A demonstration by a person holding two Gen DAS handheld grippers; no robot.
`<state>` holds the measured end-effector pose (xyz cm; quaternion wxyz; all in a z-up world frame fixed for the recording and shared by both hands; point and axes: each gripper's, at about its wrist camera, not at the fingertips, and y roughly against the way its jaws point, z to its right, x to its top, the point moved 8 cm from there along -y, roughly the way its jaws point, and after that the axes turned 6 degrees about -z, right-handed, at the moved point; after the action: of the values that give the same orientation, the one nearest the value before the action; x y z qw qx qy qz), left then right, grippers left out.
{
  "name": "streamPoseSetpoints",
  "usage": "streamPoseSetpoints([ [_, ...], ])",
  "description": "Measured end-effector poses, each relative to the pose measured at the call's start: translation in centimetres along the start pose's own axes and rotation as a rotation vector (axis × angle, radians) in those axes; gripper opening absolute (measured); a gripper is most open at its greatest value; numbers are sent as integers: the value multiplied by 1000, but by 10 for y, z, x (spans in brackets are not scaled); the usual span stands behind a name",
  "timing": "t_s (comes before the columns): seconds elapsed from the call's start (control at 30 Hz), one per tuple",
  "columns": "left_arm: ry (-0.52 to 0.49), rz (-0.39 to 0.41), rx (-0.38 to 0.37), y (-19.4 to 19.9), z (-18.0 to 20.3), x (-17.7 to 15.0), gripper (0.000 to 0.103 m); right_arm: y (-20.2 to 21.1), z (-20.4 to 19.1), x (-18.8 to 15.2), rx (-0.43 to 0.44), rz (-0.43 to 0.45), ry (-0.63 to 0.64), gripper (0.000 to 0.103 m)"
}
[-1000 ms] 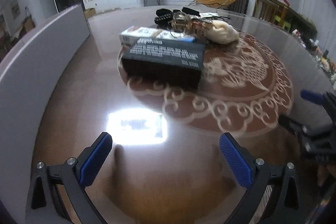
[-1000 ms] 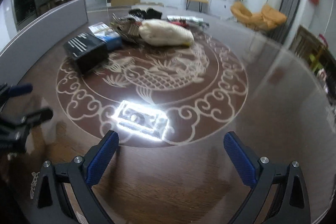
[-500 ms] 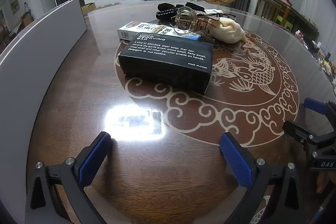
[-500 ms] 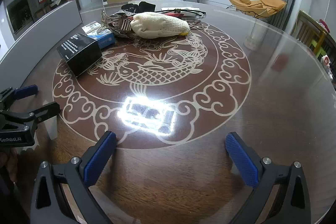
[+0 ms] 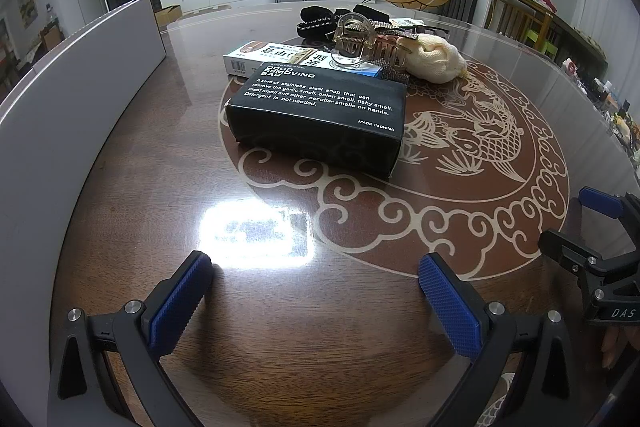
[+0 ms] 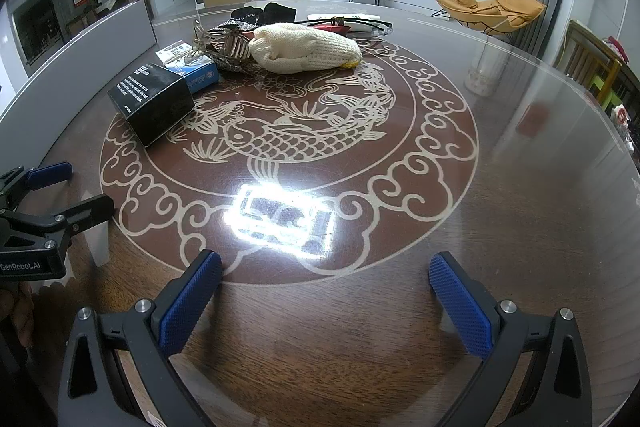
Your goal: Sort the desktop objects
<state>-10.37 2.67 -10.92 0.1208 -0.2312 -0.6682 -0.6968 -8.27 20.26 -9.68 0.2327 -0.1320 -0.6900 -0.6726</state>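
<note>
A black soap-bar box (image 5: 320,115) lies on the round brown table (image 5: 280,307), straight ahead of my left gripper (image 5: 316,283), which is open and empty. Behind the box lie a white and blue box (image 5: 280,57), a clear hair claw clip (image 5: 356,41), a cream knitted glove (image 5: 434,59) and black hair accessories (image 5: 320,21). My right gripper (image 6: 326,287) is open and empty near the table's front; the black box (image 6: 154,101), the glove (image 6: 304,47) and the clips (image 6: 224,45) lie far ahead to the left. Each gripper shows at the edge of the other's view.
A grey curved panel (image 5: 80,75) stands along the table's left edge. A white box and thin black items (image 6: 344,21) lie at the far side. A lamp's glare (image 6: 280,219) shines on the glass top. Chairs stand to the right (image 6: 592,67).
Both grippers have moved forward a little toward the pile and the views have steadied. Both stay open and empty. The objects have not moved.
</note>
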Motion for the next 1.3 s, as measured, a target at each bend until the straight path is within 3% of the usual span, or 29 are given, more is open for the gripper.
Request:
streamPoseSetpoints([
  [1.3, -1, 1, 0, 1, 0, -2, 103, 0, 0, 0, 0, 0, -1, 103],
])
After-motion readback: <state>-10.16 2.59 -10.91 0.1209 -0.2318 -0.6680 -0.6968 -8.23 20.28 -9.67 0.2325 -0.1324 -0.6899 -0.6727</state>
